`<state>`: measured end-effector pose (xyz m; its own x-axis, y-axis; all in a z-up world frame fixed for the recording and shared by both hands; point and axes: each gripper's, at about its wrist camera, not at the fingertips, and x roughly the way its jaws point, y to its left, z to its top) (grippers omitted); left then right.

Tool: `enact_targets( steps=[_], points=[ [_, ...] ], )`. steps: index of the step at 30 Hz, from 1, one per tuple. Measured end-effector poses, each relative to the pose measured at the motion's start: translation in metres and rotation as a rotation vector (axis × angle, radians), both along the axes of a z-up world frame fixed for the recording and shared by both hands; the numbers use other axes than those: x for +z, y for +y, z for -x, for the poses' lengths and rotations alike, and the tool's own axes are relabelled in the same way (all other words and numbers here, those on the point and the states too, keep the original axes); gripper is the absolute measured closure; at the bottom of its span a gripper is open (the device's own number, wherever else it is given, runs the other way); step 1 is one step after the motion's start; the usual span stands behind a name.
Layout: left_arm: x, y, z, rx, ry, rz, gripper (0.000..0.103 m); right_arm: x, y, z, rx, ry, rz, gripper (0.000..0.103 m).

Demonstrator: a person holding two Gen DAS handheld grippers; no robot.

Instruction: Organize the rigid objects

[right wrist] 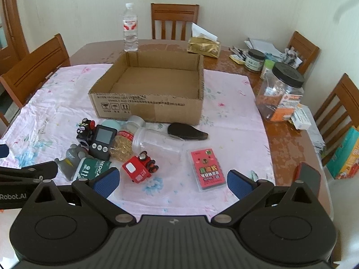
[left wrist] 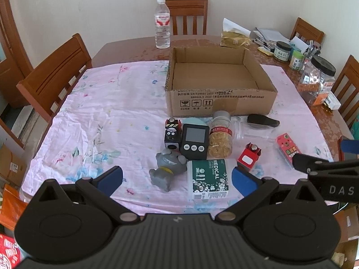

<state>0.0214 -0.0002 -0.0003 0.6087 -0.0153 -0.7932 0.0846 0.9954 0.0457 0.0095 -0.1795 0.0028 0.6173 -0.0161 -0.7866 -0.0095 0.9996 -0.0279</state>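
Note:
An open, empty cardboard box (left wrist: 221,102) (right wrist: 148,107) stands on the pink cloth. In front of it lie a grey toy (left wrist: 167,168), a black timer (left wrist: 194,140) (right wrist: 102,141), a black toy train (left wrist: 172,132), a jar of yellow bits (left wrist: 219,137), a clear jar (right wrist: 157,141), a green-and-white "MEDICAL" tub (left wrist: 209,178), a red toy train (left wrist: 248,158) (right wrist: 140,168), a pink card pack (left wrist: 288,148) (right wrist: 208,170) and a dark flat object (left wrist: 262,121) (right wrist: 187,131). My left gripper (left wrist: 177,180) is open above the grey toy and tub. My right gripper (right wrist: 172,181) is open, between the red train and the card pack.
A water bottle (left wrist: 162,24) and a tissue pack (right wrist: 203,44) stand behind the box. Jars, pens and papers (right wrist: 278,89) crowd the table's right side. Wooden chairs (left wrist: 53,76) surround the table. The right gripper's finger (left wrist: 314,163) shows in the left wrist view.

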Motion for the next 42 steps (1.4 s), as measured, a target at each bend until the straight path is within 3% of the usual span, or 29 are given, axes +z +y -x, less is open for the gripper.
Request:
enact_targets(
  steps=[6,12,23,34,42],
  points=[
    [-0.014,0.009,-0.006,-0.006,0.001,0.022,0.001,-0.010,-0.003,-0.008,0.007,0.006,-0.003,0.000],
    [-0.030,0.022,-0.010,-0.013,-0.054,0.022,0.001,-0.026,-0.006,-0.016,0.011,0.033,0.003,0.000],
    [-0.061,0.043,-0.025,-0.040,0.012,-0.020,0.001,-0.052,0.011,-0.048,0.038,0.079,-0.002,0.000],
    [-0.072,0.055,-0.042,-0.042,0.061,-0.021,0.001,-0.086,0.026,-0.099,-0.006,0.134,-0.005,0.000],
    [-0.075,0.050,-0.048,-0.079,0.069,-0.029,0.001,-0.092,0.005,-0.083,-0.069,0.159,-0.024,0.000]
  ],
)
